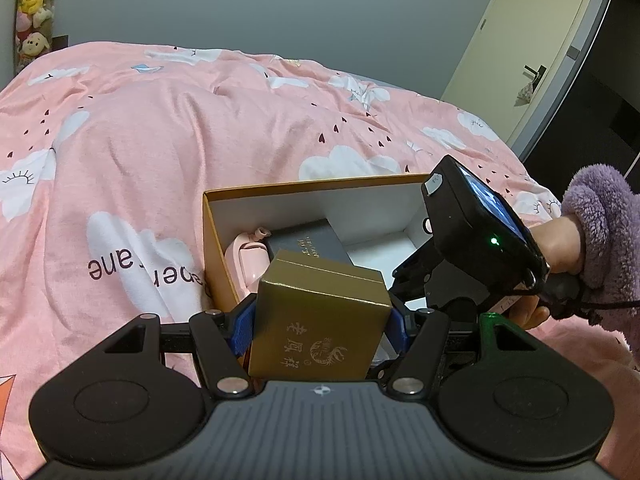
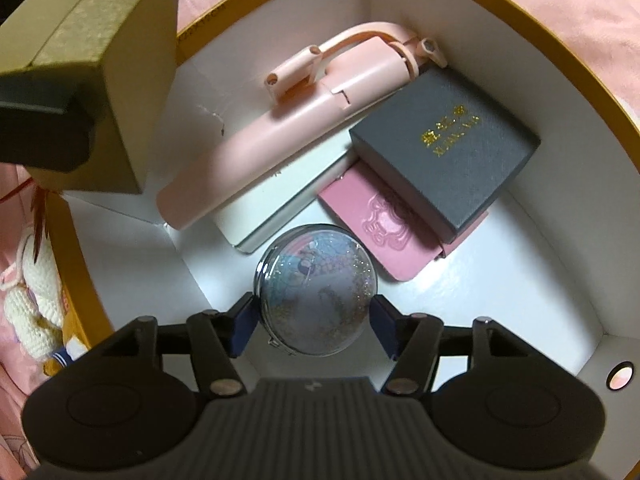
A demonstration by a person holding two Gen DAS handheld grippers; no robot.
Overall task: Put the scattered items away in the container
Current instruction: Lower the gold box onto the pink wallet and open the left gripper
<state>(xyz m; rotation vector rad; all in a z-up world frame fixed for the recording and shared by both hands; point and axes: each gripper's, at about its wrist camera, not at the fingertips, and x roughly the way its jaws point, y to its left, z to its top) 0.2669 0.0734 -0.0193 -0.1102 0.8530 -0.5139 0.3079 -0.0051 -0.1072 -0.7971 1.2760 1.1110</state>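
Left tongs [image 1: 320, 326] clamping gold box [image 1: 320, 320], right tongs [image 2: 312, 326] seemingly gripping round compact [image 2: 318, 288] inside container [image 2: 560, 80].

Gold Chinese characters, illegible, on gold box [image 1: 320, 320] and grey box [image 2: 444, 148]; upside-down "ane" on bedspread [image 1: 120, 268].

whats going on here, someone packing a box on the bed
Yes. A person with a claw in each hand is filling an open cardboard box on a pink bedspread. The left claw grips a gold gift box just at the box's near edge. The right claw is inside, around a round glittery case. A pink case, dark grey box and pink wallet already lie in there.
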